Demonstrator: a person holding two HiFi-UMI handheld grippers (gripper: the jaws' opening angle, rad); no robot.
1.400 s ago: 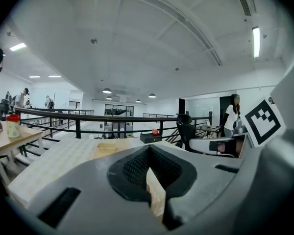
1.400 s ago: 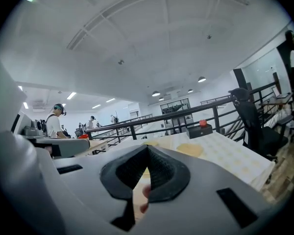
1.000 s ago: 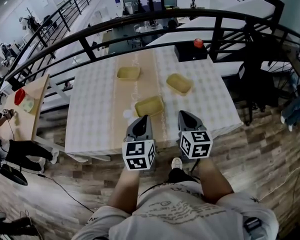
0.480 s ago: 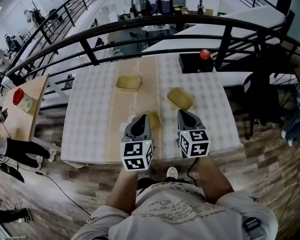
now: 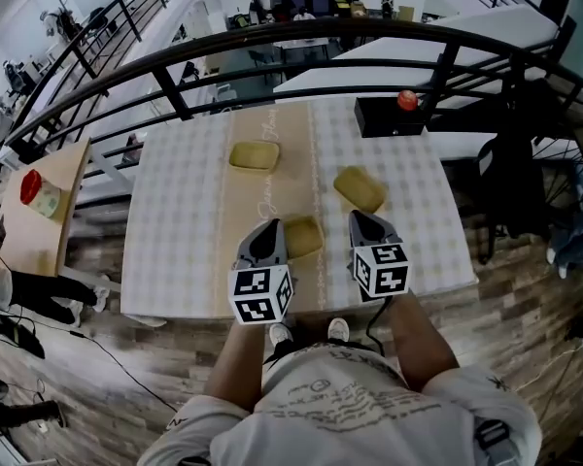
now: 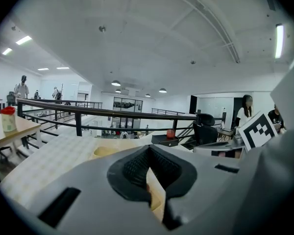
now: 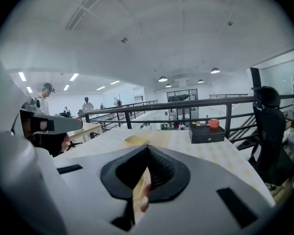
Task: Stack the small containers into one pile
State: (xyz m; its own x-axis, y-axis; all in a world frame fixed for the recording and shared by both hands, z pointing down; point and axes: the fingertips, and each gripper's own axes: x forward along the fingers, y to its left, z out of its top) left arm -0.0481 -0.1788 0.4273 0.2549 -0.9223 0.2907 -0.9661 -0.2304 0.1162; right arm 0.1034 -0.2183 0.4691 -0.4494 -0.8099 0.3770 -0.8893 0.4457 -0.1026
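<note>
3 containers sep. on 1 table; L tongs + R tongs both closed, empty.

A square worktop with a pale checked cloth stands on a brown wooden plank floor. A curved black metal railing runs just behind it. A small light wooden side table stands at the left. A black office chair is at the right. The white ceiling has round lamps and a long strip light.
</note>
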